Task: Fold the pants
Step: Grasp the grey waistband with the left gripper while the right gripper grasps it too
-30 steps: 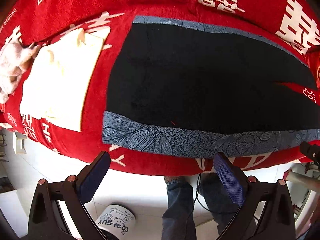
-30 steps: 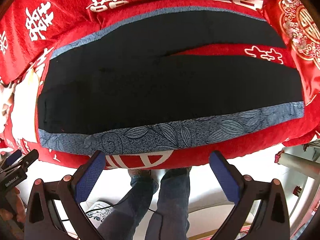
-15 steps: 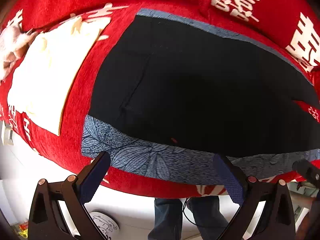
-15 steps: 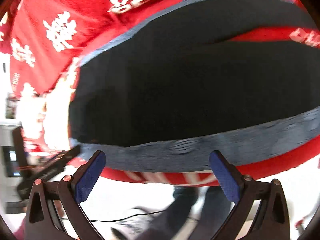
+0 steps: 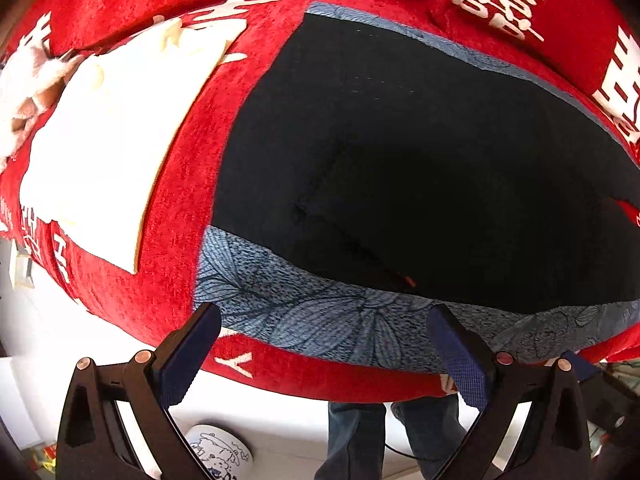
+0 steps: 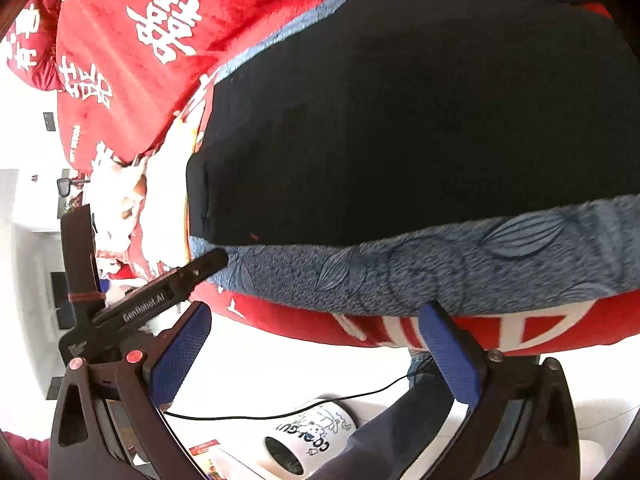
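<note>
The black pants (image 5: 420,168) lie spread flat on a bed under a red coverlet (image 5: 168,264) printed with white characters, with a blue-grey leaf-patterned side stripe (image 5: 320,320) running along the pants' near edge, close to the bed's front edge. A folded cream cloth (image 5: 108,148) sits beside the pants on the waistband side, apart from them. The step in hand looks like the approach for the first grasp: nothing is folded yet. The left gripper (image 5: 324,344) hovers just above the stripe near the waistband corner, its jaws spread wide and holding nothing. The right gripper (image 6: 316,344) hangs further along the same stripe, likewise released and empty. In the right wrist view a black finger (image 6: 200,270) of the left gripper reaches the stripe's corner, though whether it touches the fabric is hard to tell through the fisheye distortion. The next move probably calls for both grippers to drop onto the near edge of the pants, pinch the stripe at two well-separated spots, and carry that side over the far leg so the legs stack evenly.
</note>
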Demonstrator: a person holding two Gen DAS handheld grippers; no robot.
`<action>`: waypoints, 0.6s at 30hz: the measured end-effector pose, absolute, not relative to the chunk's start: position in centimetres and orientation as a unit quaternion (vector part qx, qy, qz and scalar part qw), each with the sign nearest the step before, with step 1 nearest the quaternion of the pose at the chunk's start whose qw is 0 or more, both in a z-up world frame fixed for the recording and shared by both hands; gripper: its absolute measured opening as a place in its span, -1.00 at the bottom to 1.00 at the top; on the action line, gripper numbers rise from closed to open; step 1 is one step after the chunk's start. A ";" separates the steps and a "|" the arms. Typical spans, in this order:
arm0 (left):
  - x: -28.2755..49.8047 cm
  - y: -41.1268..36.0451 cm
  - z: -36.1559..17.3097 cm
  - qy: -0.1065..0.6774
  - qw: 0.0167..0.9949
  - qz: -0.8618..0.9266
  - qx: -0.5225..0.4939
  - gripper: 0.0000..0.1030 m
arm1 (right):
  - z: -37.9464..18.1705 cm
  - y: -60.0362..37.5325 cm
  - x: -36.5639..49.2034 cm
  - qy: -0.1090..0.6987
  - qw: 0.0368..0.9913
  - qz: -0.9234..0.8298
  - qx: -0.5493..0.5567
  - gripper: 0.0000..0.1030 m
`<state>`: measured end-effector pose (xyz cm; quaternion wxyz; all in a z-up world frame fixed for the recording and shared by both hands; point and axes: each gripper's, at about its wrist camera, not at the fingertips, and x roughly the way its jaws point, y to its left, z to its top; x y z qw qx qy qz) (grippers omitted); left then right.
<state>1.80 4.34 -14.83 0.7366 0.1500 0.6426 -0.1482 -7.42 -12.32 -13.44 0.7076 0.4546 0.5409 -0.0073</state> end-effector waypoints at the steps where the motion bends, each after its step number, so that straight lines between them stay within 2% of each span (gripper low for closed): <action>1: 1.9 4.5 -14.8 0.642 0.737 -0.148 0.149 1.00 | -13.6 -12.0 -7.3 0.541 0.706 -0.004 0.457 1.00; 11: 2.4 5.6 -15.1 0.645 0.737 -0.144 0.143 1.00 | -14.6 -10.7 -7.4 0.544 0.694 0.010 0.471 1.00; 18: 3.1 8.9 -14.0 0.642 0.747 -0.165 0.053 1.00 | -16.9 -10.1 -7.3 0.526 0.683 0.023 0.506 1.00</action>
